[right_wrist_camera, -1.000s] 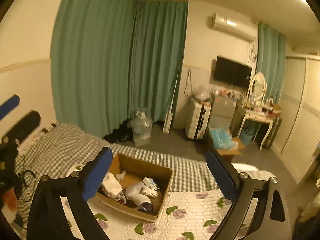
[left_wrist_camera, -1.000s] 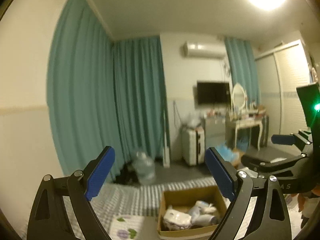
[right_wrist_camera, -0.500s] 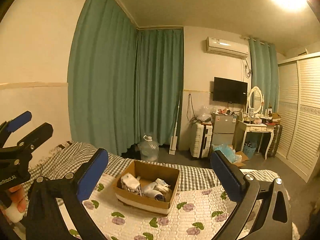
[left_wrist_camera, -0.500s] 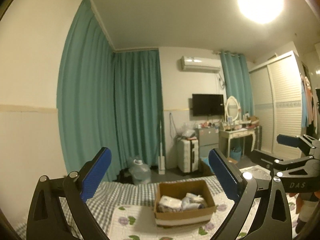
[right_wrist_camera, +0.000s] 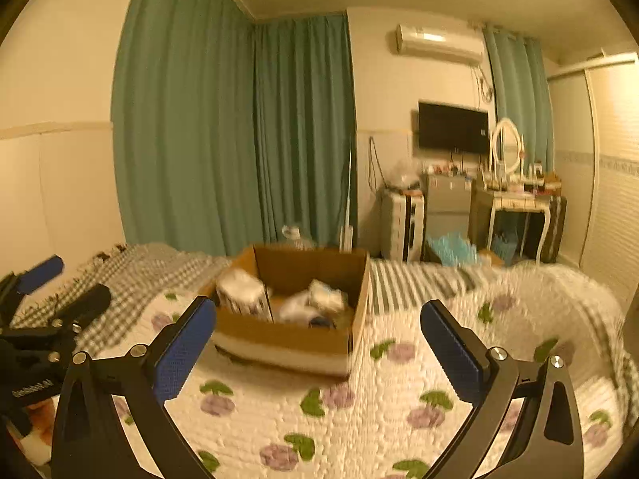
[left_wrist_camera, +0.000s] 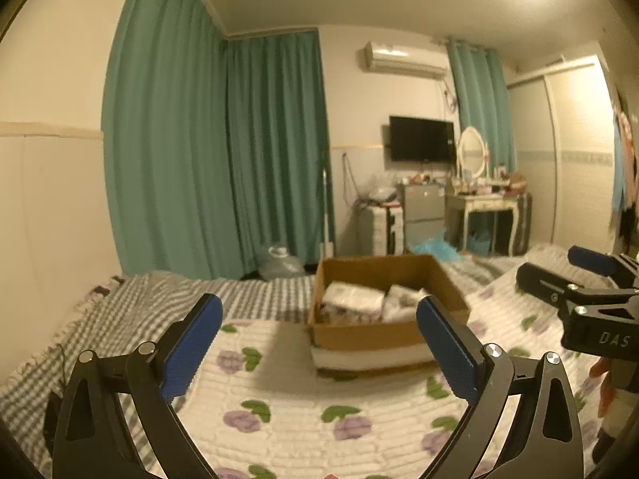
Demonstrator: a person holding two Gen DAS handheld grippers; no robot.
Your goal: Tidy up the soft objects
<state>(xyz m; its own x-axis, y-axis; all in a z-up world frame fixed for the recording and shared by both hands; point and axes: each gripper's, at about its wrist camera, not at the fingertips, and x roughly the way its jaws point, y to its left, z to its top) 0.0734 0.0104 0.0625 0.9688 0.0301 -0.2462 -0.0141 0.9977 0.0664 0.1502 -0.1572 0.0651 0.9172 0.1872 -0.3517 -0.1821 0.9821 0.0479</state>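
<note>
Cardboard box (left_wrist_camera: 383, 315) sits on quilt (left_wrist_camera: 303, 411) atop bed (left_wrist_camera: 120, 319); soft packs (left_wrist_camera: 351, 299) inside. Curtains (left_wrist_camera: 223, 151) behind box. Dressing table (left_wrist_camera: 487, 207) behind, right. Left claw (left_wrist_camera: 317, 343) and right claw (right_wrist_camera: 317, 343) before box.

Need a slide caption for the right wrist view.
Open right tongs face a cardboard box of soft items on a floral quilt.

left gripper (left_wrist_camera: 317, 343): jaws spread wide, nothing held | right gripper (right_wrist_camera: 319, 345): jaws spread wide, nothing held

Two forward-facing wrist views low over the bed (left_wrist_camera: 279, 419), both sharing the cardboard box (left_wrist_camera: 371, 333) ahead.
</note>
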